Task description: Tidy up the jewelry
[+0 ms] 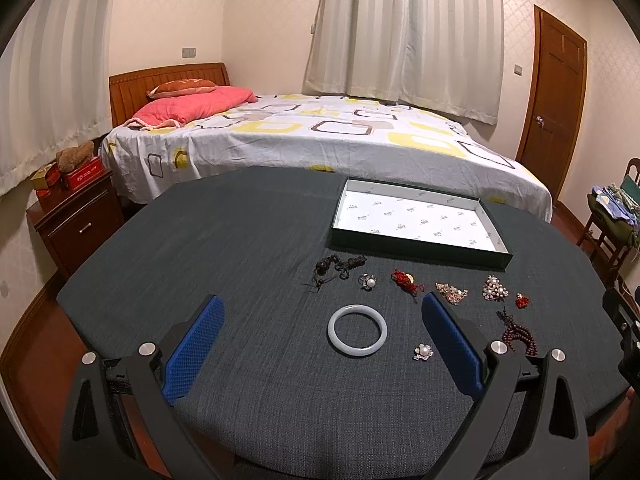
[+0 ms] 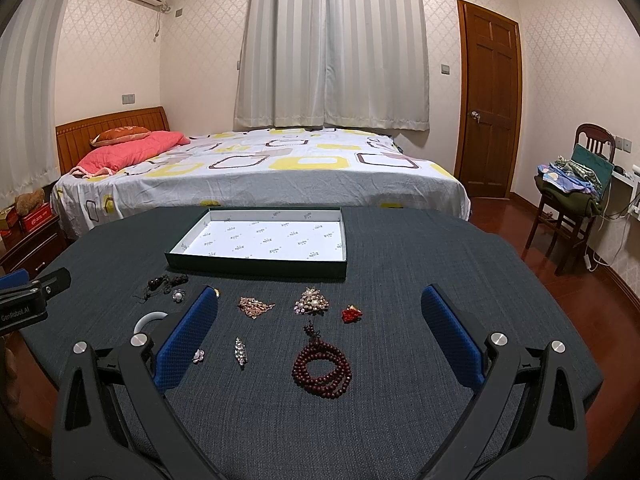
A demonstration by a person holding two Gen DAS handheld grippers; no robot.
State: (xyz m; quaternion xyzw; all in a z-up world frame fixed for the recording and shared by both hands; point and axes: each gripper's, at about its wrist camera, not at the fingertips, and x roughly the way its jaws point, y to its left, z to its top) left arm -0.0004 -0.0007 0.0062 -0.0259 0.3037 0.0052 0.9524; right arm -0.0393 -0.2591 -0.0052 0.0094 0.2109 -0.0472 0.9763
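Several jewelry pieces lie on a dark grey table point(image 1: 248, 240). A pale jade bangle point(image 1: 357, 330) lies between my left gripper's point(image 1: 320, 308) open blue fingers, near a pearl flower brooch point(image 1: 423, 351), a black cord piece point(image 1: 338, 266), a pearl ring point(image 1: 367, 281) and a red knot charm point(image 1: 406, 281). My right gripper point(image 2: 319, 300) is open and empty above a dark red bead bracelet point(image 2: 322, 368), a gold brooch point(image 2: 255, 306), a pearl cluster brooch point(image 2: 311, 301), a red charm point(image 2: 352, 314) and a crystal pin point(image 2: 240, 352). An empty white-lined tray point(image 1: 416, 220) point(image 2: 260, 236) stands behind them.
A bed point(image 2: 260, 168) stands just past the table's far edge. A nightstand point(image 1: 76, 216) is at the left, a chair with clothes point(image 2: 576, 188) and a door point(image 2: 490, 100) at the right. The left gripper's body point(image 2: 28, 300) shows at the right wrist view's left edge.
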